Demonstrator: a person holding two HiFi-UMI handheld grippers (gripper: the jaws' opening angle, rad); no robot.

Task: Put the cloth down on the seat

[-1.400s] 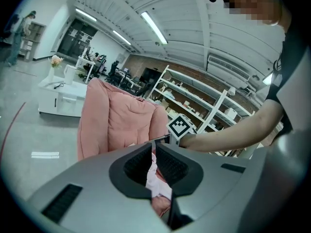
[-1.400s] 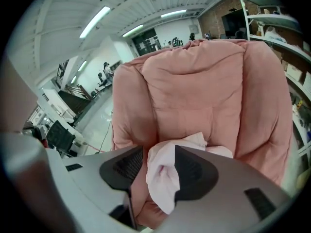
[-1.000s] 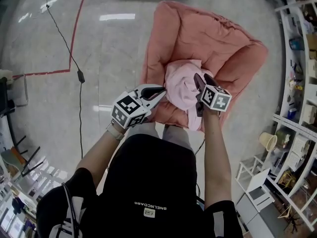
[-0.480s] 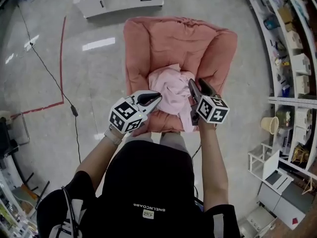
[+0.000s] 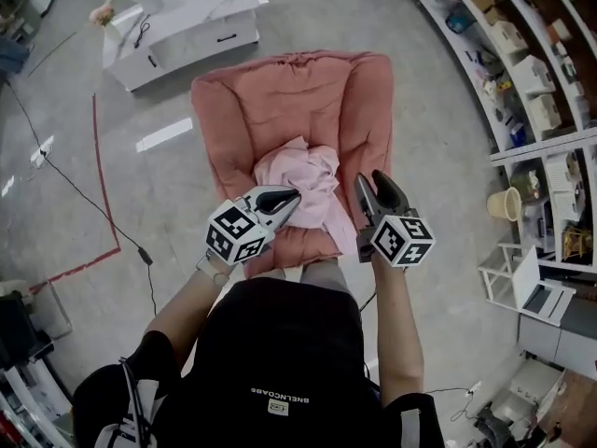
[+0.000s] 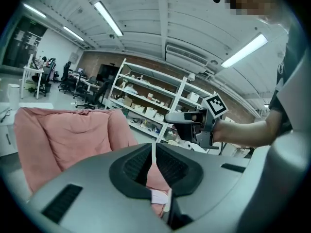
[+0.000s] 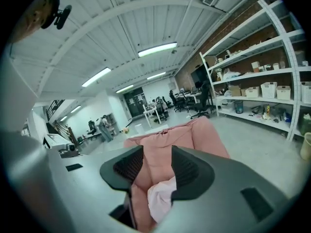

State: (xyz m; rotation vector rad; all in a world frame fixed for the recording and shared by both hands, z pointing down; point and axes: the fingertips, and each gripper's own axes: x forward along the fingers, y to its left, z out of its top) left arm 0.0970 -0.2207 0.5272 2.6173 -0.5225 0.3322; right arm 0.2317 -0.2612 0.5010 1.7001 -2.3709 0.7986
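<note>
The cloth (image 5: 303, 180) lay bunched on the armchair (image 5: 289, 91) seat, its long axis running from backrest to front edge. The left gripper (image 5: 291, 196) pinched a fold of it. The right gripper (image 5: 369, 181) stood spread, just beside it.

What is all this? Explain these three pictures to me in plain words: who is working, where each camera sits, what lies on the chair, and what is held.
There is no robot here: a person holds a two-jaw tool in each hand. One picture comes from a camera on the person's head, looking down. The other two come from cameras riding on the tools, each looking along its own jaws. Below stands a salmon-pink armchair, and a pale pink cloth lies bunched on its seat. The right gripper is beside the cloth with its jaws apart and nothing between them. The left gripper has its jaws all but shut, with the tips at the cloth's edge. Whether they pinch a fold is unclear.
</note>
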